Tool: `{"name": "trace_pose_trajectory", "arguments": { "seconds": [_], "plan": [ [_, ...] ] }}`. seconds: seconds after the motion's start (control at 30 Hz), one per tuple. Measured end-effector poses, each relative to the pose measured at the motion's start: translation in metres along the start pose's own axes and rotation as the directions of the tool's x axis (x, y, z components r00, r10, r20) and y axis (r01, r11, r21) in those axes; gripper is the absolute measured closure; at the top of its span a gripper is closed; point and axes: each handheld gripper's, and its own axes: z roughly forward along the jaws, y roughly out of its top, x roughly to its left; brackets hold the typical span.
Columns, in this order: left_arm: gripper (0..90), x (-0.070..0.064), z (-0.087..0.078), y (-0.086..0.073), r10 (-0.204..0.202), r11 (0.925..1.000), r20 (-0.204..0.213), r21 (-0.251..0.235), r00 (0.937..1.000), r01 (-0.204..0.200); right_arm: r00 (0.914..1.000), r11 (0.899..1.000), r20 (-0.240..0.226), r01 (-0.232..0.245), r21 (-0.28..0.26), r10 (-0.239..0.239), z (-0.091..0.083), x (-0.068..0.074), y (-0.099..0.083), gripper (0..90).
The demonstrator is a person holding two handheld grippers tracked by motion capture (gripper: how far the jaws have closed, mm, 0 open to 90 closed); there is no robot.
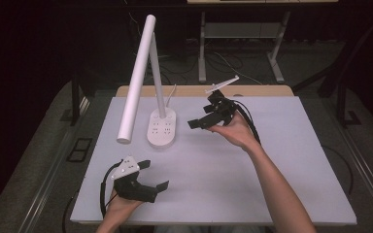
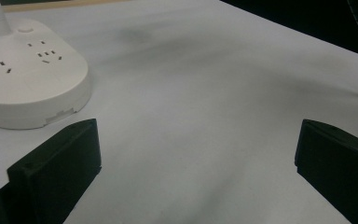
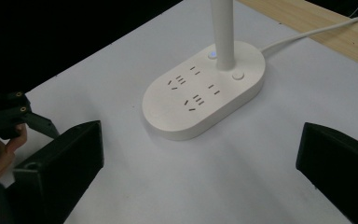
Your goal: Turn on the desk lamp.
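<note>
1. A white desk lamp (image 1: 161, 127) is seen standing at the far left part of the white table (image 1: 281, 184), close to the wooden strip along the far edge.
2. The lamp's oval base (image 3: 204, 91) carries several socket outlets and two small round buttons beside the foot of the stem (image 3: 223, 32).
3. A long white lamp head (image 1: 136, 80) is held tilted, its lower end hanging just left of the base and above the table.
4. A white cord (image 3: 312, 31) is led from the base towards the wooden edge.
5. The right gripper (image 1: 197, 123) is held above the table just right of the base, pointed at it; its jaws are spread wide and nothing is gripped between them.
6. In the right gripper view, the base is seen lying ahead between the two black jaws, not touched by either.
7. The left gripper (image 1: 156, 175) is held low near the front left edge of the table, well apart from the lamp; its jaws are likewise spread wide, with bare tabletop between them.
8. In the left gripper view, the base (image 2: 28, 79) is seen to the left, beyond the left jaw.
</note>
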Motion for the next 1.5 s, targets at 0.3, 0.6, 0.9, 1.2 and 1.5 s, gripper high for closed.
{"name": "trace_pose_trajectory", "arguments": {
  "seconds": [0.3,0.6,0.9,1.2,1.5],
  "plan": [
    [0.0,0.0,0.0,0.0,-0.003,1.0,0.004,-0.005,1.0,0.003,0.9995,1.0,0.003,-0.03,0.0,0.03,0.014,-0.013,0.011,0.5],
    [0.0,0.0,0.0,0.0,0.0,1.0,0.01,-0.002,0.9999,0.0,0.9983,0.998,0.003,-0.059,-0.002,0.059,0.037,-0.023,0.019,0.5],
    [0.0,-0.001,0.0,0.0,-0.002,1.0,0.022,-0.007,0.9997,0.002,0.9961,0.996,-0.009,-0.088,-0.003,0.088,0.066,-0.027,0.025,0.6],
    [0.0,0.0,-0.001,0.0,-0.008,0.9999,0.027,-0.01,0.9996,0.009,0.99,0.99,-0.017,-0.14,-0.027,0.14,0.09,-0.038,0.025,6.9],
    [0.0,0.0,-0.001,0.0,-0.01,0.9999,0.033,-0.01,0.9994,0.01,0.9875,0.986,-0.005,-0.158,-0.058,0.158,0.104,-0.044,0.025,24.1]
  ]
}}
